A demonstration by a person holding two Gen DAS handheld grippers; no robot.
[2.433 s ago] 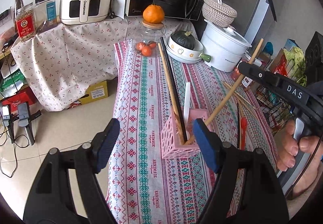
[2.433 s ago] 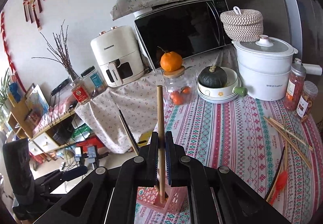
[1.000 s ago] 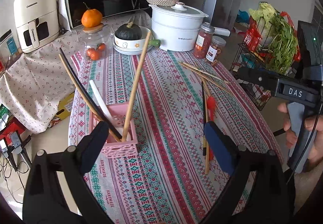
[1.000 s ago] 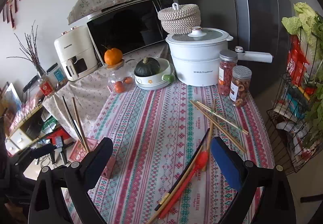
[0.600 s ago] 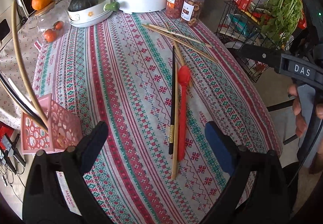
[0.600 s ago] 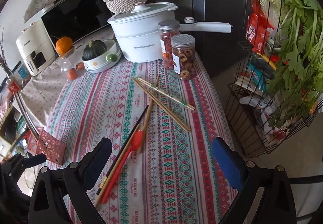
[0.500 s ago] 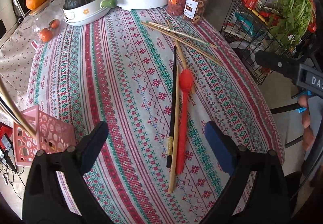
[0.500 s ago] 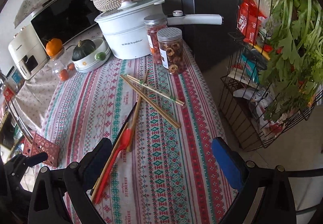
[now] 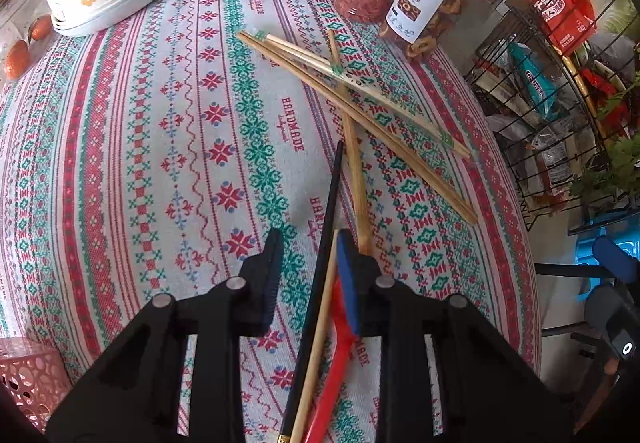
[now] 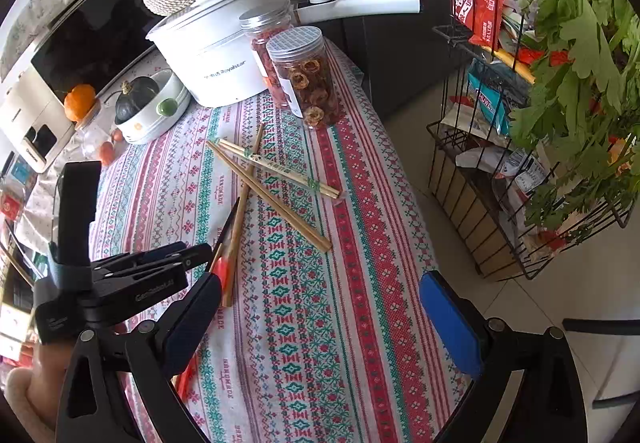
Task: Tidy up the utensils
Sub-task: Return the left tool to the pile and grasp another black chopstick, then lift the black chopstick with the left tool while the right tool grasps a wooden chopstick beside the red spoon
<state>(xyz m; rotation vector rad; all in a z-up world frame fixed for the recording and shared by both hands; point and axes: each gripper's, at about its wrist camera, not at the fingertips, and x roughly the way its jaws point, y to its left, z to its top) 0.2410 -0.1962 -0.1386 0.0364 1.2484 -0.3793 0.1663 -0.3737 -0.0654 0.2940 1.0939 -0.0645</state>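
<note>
Left gripper: jaws closing, partly apart, low over the tablecloth; black chopstick, a wooden chopstick and red spoon lay between them; pads not seen pressing.
Right gripper: jaws wide apart, empty, over the table's edge.
Change: a second earlier the left jaws stood wide and high above the table, the pink holder in full view; it now showed only at the lower left corner.
Axis: black chopstick, wooden chopstick and spoon lay flat, side by side, long axes running away from the left camera, slightly right.
Loose chopsticks: crossed beyond, near the jars.
</note>
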